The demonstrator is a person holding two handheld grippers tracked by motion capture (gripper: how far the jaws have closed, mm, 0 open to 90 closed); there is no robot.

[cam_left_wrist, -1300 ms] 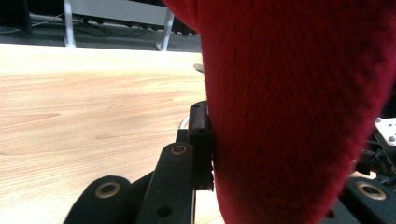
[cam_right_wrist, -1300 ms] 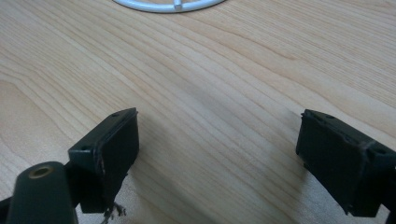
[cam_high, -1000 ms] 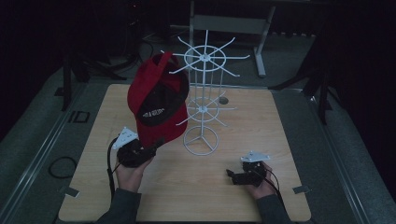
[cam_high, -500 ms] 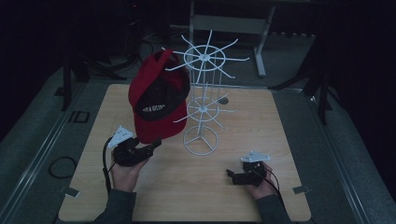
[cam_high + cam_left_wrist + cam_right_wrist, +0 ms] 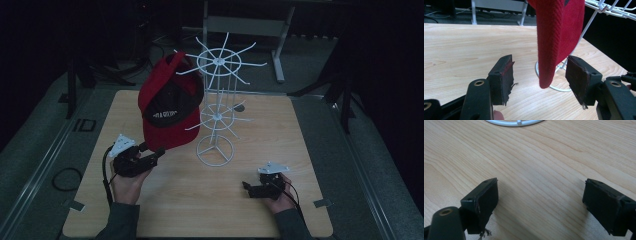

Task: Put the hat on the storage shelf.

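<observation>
Cap [image 5: 170,107] hangs freely on the white wire rack [image 5: 216,112], its red brim between the just-opened, non-gripping jaws of the left gripper [image 5: 539,75], while the right gripper [image 5: 540,202] rests wide and empty at near right.

Not much to read here tbh. The red fabric baseball cap [image 5: 170,107] hanging on the white wire rack [image 5: 216,110] has a line of white print on its black inner lining, but it's too small and blurry to make out. There's also an "ID"-looking marking [image 5: 84,125] on the grey floor left of the table.
</observation>
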